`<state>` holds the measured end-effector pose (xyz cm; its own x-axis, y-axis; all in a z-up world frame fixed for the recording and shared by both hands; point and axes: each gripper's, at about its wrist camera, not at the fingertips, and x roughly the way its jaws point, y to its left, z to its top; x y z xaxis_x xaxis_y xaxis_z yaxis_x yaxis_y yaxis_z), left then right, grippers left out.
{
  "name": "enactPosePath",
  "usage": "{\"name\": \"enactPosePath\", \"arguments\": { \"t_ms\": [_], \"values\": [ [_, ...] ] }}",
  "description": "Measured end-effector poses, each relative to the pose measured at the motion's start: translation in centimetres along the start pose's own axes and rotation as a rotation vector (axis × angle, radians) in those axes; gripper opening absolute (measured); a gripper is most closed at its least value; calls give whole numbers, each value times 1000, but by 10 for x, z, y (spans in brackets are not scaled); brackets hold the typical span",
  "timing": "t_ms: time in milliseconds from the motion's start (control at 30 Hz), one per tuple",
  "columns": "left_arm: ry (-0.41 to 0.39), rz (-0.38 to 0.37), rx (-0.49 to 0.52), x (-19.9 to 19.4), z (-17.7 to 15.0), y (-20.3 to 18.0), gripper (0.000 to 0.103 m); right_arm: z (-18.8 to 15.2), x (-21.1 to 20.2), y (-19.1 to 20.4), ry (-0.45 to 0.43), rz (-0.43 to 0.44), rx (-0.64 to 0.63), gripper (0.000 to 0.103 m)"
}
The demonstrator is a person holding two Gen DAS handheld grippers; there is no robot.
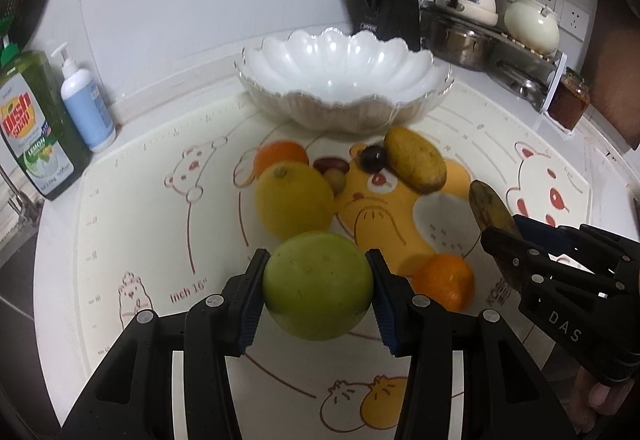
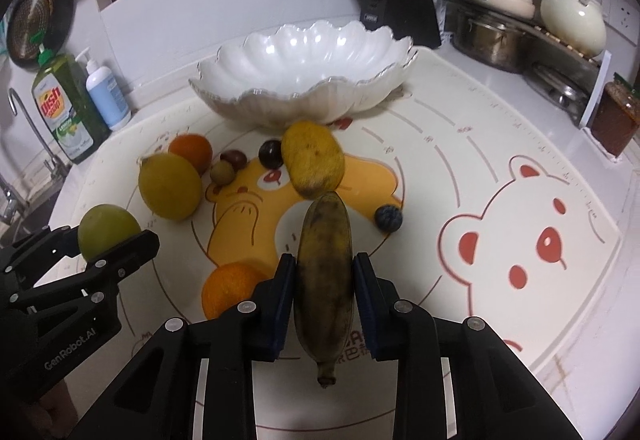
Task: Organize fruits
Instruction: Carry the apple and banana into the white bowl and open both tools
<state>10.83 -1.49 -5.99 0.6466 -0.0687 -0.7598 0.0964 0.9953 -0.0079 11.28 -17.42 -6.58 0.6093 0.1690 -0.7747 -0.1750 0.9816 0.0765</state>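
Observation:
My left gripper [image 1: 317, 261] is shut on a round green fruit [image 1: 316, 290], held just above the printed mat [image 1: 152, 240]. My right gripper [image 2: 324, 262] is shut on a dark-spotted banana [image 2: 324, 280], its stem pointing back at the camera. Each gripper also appears at the side of the other's view: the left gripper [image 2: 96, 240] and the right gripper [image 1: 506, 230]. On the mat lie a lemon [image 1: 294, 198], two oranges [image 1: 282, 156] [image 1: 444, 282], a mango [image 2: 314, 160], a dark plum [image 2: 270, 154] and a blueberry [image 2: 388, 218]. A white scalloped bowl [image 1: 332, 112] stands empty behind them.
A green dish soap bottle [image 1: 34, 128] and a white pump bottle [image 1: 86, 108] stand at the left by the sink. A black knife block [image 1: 384, 0], steel pots [image 1: 460, 40], a cream kettle [image 1: 532, 24] and a jar [image 1: 570, 100] line the back right.

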Motion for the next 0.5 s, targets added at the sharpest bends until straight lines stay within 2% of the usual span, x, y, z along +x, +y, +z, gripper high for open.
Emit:
{"name": "enactPosePath", "arguments": {
  "t_ms": [500],
  "values": [
    [-92,-17,4,-15,58,4,48,53,-26,0,-135,-9,-9,31]
  ]
}}
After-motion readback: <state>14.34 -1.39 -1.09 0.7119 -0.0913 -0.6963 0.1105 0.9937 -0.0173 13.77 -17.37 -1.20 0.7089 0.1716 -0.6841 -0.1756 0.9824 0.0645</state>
